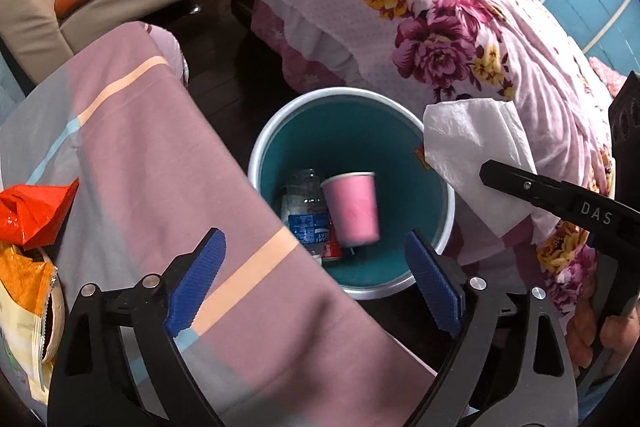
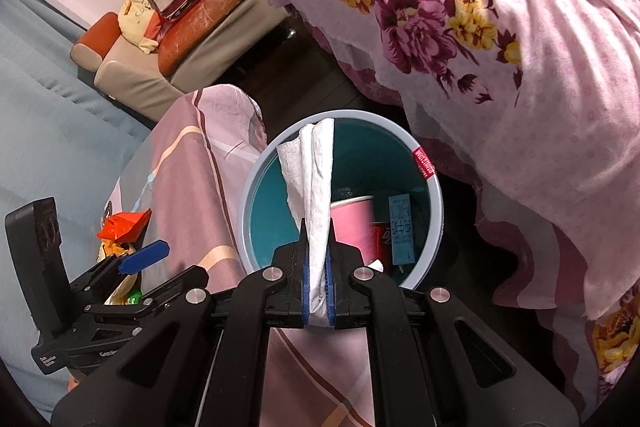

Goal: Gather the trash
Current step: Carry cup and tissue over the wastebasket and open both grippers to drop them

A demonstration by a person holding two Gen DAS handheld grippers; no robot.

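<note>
— Bin (image 1: pixel 280 131) on the floor between the bed (image 1: pixel 460 27) and the striped cloth (image 1: pixel 140 155); pink cup (image 1: pixel 354 207) and bottle (image 1: pixel 306 211) lie inside.

— Left gripper (image 1: pixel 316 279)?

— Jaws released, empty, above the bin. Right gripper (image 2: pixel 318 291) jaws clench the tissue (image 2: pixel 316 179) over the rim.

— Risk?

— Probably the light tissue drifting onto the floor, or clinging to the pads.

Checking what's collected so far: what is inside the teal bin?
In the teal bin: a pink paper cup, a clear plastic bottle and a red can. Anything beneath them is covered.
</note>
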